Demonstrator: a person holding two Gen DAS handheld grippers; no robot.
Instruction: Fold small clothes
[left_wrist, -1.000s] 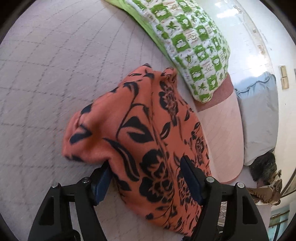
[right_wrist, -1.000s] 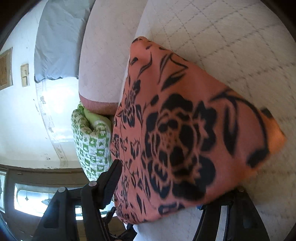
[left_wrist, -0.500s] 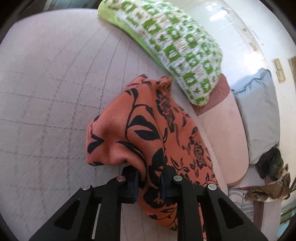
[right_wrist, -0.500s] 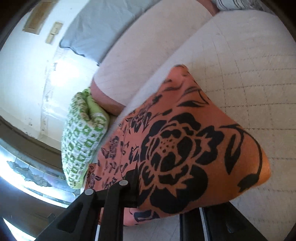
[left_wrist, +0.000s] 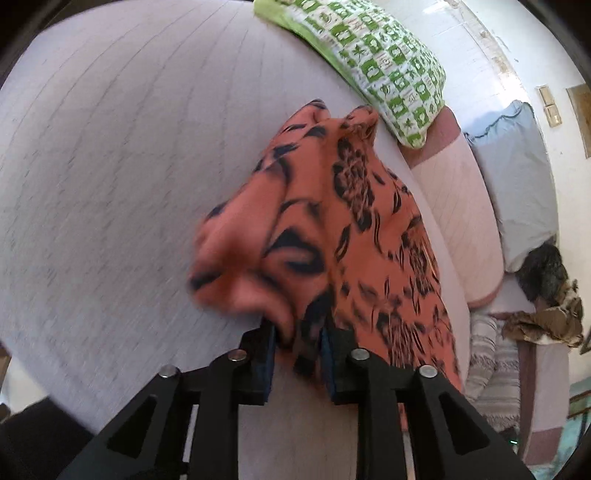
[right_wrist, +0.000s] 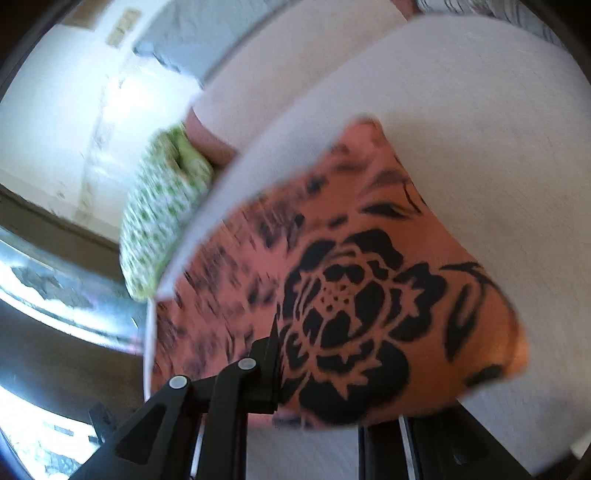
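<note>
An orange garment with a black flower print (left_wrist: 369, 236) lies partly lifted over a pale quilted bed (left_wrist: 110, 184). My left gripper (left_wrist: 297, 347) is shut on a bunched edge of it, the cloth rising from between the blue pads. In the right wrist view the same garment (right_wrist: 351, 295) fills the middle, with a large black rose on it. My right gripper (right_wrist: 314, 384) is shut on its near edge; the left finger (right_wrist: 264, 373) shows, the right finger is hidden under the cloth.
A green and white patterned pillow (left_wrist: 384, 62) lies at the bed's far edge, also in the right wrist view (right_wrist: 159, 221). A pink cushion (left_wrist: 461, 214), a grey-blue pillow (left_wrist: 521, 177) and a heap of dark clothes (left_wrist: 550, 295) lie to the right.
Both grippers closed on the garment's near edge and have lifted it. The cloth has bunched up and pulled off the bed, and both views are blurred with motion.
</note>
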